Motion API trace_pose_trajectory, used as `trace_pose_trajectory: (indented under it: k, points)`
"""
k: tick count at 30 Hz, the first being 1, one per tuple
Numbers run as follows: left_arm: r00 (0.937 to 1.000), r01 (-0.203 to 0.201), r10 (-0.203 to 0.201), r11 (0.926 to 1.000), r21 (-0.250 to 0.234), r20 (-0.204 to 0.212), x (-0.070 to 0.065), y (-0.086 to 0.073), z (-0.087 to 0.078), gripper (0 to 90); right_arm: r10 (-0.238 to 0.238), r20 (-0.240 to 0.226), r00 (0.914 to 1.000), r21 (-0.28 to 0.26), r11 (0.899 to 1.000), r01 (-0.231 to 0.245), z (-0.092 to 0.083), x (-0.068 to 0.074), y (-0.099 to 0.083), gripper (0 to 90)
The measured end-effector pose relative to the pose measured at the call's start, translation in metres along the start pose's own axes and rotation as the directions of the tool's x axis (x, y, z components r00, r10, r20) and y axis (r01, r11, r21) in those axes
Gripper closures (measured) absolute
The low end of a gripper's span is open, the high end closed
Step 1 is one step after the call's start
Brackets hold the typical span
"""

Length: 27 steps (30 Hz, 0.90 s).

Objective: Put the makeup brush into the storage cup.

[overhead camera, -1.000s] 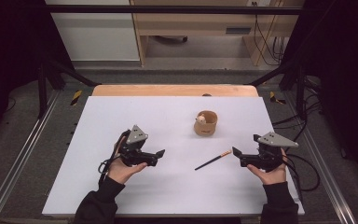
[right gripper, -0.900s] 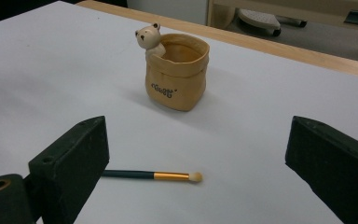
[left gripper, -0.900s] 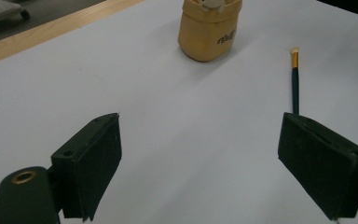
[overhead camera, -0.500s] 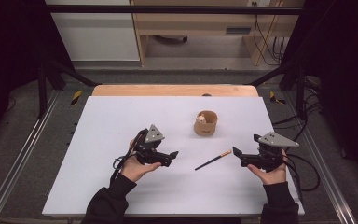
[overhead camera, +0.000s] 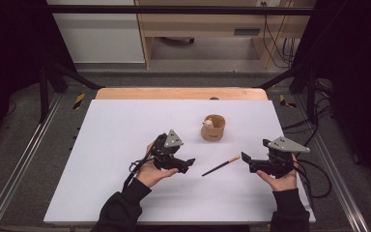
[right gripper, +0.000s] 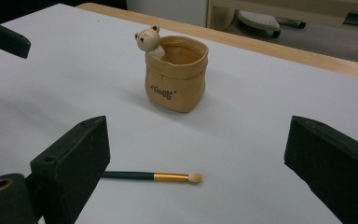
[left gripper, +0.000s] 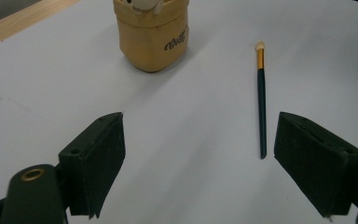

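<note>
One brush [overhead camera: 221,166] lies just beside one bear pot [overhead camera: 213,128]. Your two grippers, left gripper [overhead camera: 188,166] and right gripper [overhead camera: 245,160], flank the brush, jaws spread, nothing pinched; the left's have just been closing slightly.

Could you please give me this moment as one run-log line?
left tongs: open, nearing brush | right tongs: open, empty | brush: flat on table, untouched | bear pot: upright, behind brush

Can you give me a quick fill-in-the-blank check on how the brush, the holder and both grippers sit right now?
1. The brush lies flat on the white table, between the two ____.
2. The figure on the rim of the tan holder is a small ____.
3. The jaws of the left gripper stand ____, with nothing between the pads.
4. The right gripper holds ____.

Missing words: grippers; bear; open; nothing
</note>
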<state>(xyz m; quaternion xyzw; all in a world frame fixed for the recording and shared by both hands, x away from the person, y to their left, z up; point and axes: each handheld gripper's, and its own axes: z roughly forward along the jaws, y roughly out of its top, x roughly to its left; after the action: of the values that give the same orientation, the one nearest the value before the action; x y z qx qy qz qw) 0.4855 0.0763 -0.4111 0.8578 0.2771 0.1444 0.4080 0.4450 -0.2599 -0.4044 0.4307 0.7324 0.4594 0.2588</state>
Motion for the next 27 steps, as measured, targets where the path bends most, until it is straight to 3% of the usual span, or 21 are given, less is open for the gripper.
trace_pose_trajectory:
  k: [9,14,27]
  points:
    - [0.9993,-0.027,0.026,0.9994,0.021,0.025,-0.009,0.008,0.014,18.1,0.0,0.001,1.0,-0.001,1.0,0.0,-0.001,0.0,0.001,7.0]
    - [0.9975,-0.062,0.06,0.9964,0.058,0.039,-0.014,0.011,0.022,18.6,-0.007,0.002,1.0,-0.004,1.0,0.007,-0.002,-0.001,0.001,7.0]
    - [0.9938,-0.096,0.091,0.9909,0.094,0.064,-0.024,0.016,0.04,21.0,-0.005,0.002,1.0,-0.001,1.0,0.005,-0.001,0.0,0.001,7.0]
